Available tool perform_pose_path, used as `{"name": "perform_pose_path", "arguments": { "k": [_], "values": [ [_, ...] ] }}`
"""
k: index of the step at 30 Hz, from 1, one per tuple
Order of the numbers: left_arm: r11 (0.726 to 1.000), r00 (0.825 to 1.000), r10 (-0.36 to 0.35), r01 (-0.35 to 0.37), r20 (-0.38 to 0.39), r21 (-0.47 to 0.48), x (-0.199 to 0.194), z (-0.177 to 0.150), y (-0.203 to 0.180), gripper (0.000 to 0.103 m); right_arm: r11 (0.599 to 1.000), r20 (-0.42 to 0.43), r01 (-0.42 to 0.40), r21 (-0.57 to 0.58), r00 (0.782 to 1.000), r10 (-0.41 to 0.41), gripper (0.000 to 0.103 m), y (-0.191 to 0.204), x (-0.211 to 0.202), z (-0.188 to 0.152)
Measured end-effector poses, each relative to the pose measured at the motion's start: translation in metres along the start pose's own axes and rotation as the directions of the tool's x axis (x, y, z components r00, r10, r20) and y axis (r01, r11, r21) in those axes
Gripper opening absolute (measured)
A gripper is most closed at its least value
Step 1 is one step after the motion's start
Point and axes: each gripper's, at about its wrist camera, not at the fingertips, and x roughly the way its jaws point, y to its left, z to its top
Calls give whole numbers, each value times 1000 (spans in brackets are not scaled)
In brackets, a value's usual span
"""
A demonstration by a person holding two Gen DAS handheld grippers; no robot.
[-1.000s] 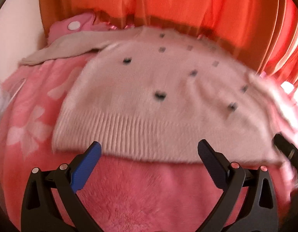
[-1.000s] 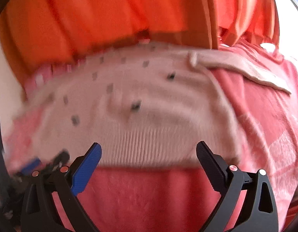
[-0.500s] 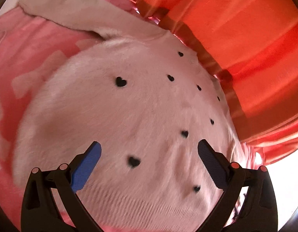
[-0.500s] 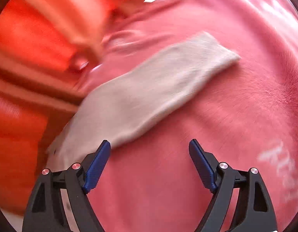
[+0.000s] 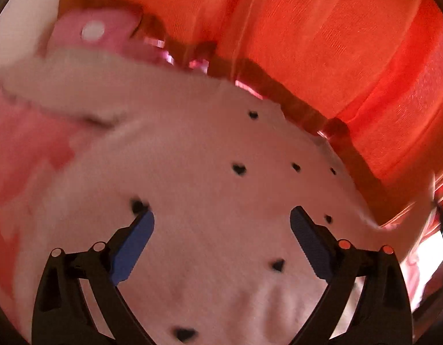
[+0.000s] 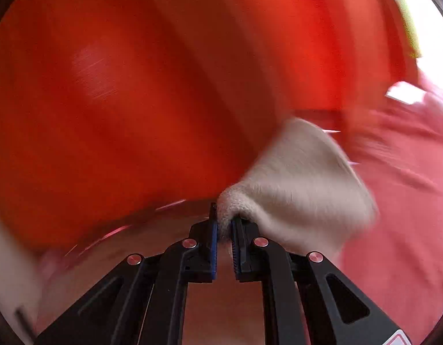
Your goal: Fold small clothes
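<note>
A small pale pink knitted sweater point(image 5: 210, 189) with little black hearts lies flat on a pink blanket point(image 5: 23, 149). My left gripper point(image 5: 221, 227) is open and empty, hovering close over the sweater's body. One sleeve point(image 5: 63, 86) stretches away to the upper left. My right gripper point(image 6: 224, 224) is shut on the other sleeve point(image 6: 301, 184), whose fabric bunches between the blue pads and hangs off to the right, lifted above the blanket.
An orange-red curtain point(image 5: 322, 43) hangs right behind the sweater and fills most of the right wrist view point(image 6: 135, 86). A pink pillow with a white dot point(image 5: 97, 28) sits at the back left. The blanket continues to the right point(image 6: 408, 201).
My right gripper has closed on the sleeve and lifted it toward the curtain. My left gripper has moved further over the sweater's body and stays open.
</note>
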Motion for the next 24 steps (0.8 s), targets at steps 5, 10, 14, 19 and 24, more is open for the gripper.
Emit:
{"name": "perform_pose_path", "arguments": {
  "k": [5, 10, 14, 19, 24],
  "values": [
    [988, 993, 97, -104, 71, 110, 7, 14, 16, 95, 975, -284, -184, -125, 948, 142, 14, 106, 90, -85],
    [997, 999, 43, -42, -16, 63, 32, 25, 36, 96, 999, -323, -44, -8, 946, 39, 19, 48, 88, -100],
    [999, 998, 47, -45, -48, 30, 50, 28, 45, 97, 980, -257, 78, 184, 966, -29, 45, -20, 34, -97],
    [984, 994, -58, 41, -93, -175, 62, 35, 82, 96, 913, -263, 170, 370, 962, -73, 49, -91, 18, -101],
    [955, 982, -146, 110, -116, -275, 62, 43, 88, 95, 864, -299, 129, 486, 954, 26, 49, -111, 30, -115]
  ]
}}
